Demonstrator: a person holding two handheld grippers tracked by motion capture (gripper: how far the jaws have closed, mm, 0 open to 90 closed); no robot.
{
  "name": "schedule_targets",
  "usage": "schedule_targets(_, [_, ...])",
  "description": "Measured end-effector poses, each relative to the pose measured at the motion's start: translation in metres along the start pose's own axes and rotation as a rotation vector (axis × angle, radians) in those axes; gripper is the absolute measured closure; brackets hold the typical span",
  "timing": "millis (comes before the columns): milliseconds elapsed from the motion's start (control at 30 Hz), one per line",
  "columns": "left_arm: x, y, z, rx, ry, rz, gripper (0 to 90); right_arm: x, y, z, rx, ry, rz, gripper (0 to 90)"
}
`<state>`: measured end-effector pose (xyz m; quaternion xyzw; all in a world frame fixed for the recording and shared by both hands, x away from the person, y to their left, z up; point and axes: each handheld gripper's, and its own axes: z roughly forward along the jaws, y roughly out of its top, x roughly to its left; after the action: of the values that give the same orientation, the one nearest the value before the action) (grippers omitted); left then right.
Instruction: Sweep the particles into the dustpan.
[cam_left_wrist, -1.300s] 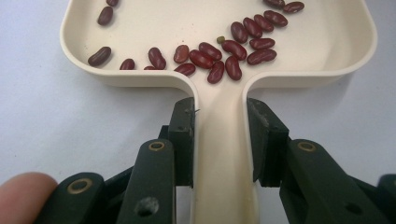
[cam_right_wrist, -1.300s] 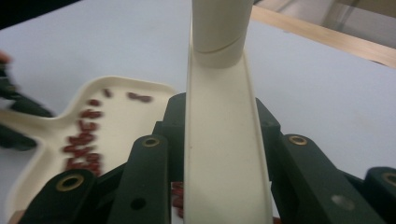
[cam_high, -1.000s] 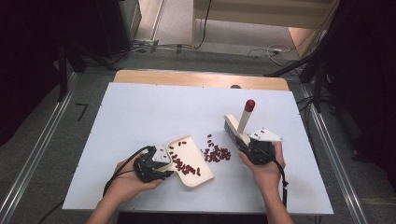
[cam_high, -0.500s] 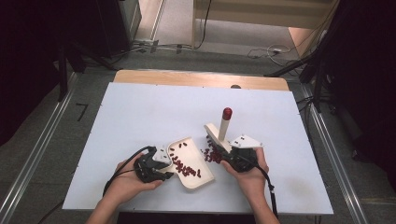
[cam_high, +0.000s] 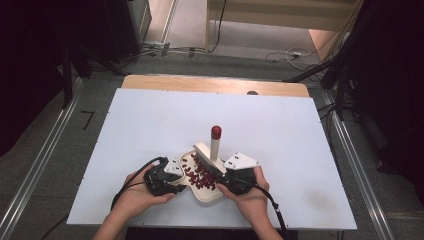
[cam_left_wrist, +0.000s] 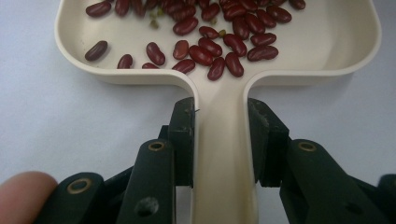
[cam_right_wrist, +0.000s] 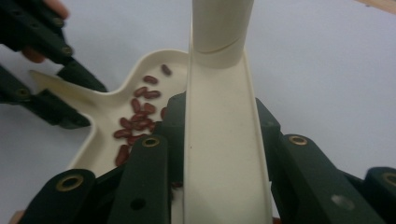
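A cream dustpan (cam_high: 209, 194) lies flat on the white table near its front edge, with several dark red beans (cam_high: 200, 175) in it. My left gripper (cam_high: 175, 184) is shut on the pan's handle (cam_left_wrist: 223, 140); both pads (cam_left_wrist: 185, 135) press its sides, and the beans (cam_left_wrist: 210, 44) lie just beyond. My right gripper (cam_high: 226, 178) is shut on a cream brush (cam_right_wrist: 224, 140) with a red-knobbed handle (cam_high: 216, 133). The brush head stands over the pan's right side. From the right gripper view, the pan (cam_right_wrist: 107, 109), its beans (cam_right_wrist: 137, 121) and the left gripper (cam_right_wrist: 51, 100) lie to the left.
The white table (cam_high: 150, 125) stretches bare to the back and both sides of the hands. A wooden strip (cam_high: 215, 85) runs along its far edge. Metal rails (cam_high: 350, 155) flank the table, with cables on the floor behind.
My right gripper has moved left with the brush, up to the dustpan. The beans that lay loose on the table to the pan's right now sit in the pan. The left gripper stayed put.
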<state>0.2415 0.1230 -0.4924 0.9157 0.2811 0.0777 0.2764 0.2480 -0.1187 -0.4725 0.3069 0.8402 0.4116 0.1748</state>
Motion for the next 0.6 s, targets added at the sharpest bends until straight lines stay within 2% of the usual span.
schedule_targets(133, [0.001, -0.001, 0.001, -0.001, 0.001, 0.003, 66.1, 0.011, 0.002, 0.0, 0.0, 0.059, -0.035, 65.3])
schedule_targets(200, [0.001, -0.001, 0.001, 0.001, 0.0, 0.004, 66.1, 0.011, 0.005, -0.004, -0.015, 0.091, -0.01, 65.3])
schedule_targets(267, [0.001, -0.001, 0.001, 0.002, -0.001, 0.006, 66.0, 0.005, 0.007, -0.009, -0.037, 0.094, 0.006, 65.4])
schedule_targets(400, [0.001, -0.001, 0.001, 0.005, -0.001, 0.007, 66.1, -0.015, 0.01, -0.019, -0.068, 0.024, 0.032, 65.3])
schedule_targets(500, [0.001, -0.001, 0.0, 0.008, -0.002, 0.011, 66.1, -0.034, 0.008, -0.023, -0.07, -0.052, 0.052, 65.3])
schedule_targets(600, [0.001, -0.002, -0.001, 0.007, -0.002, 0.009, 66.0, -0.051, 0.003, -0.024, -0.067, -0.1, 0.092, 65.3])
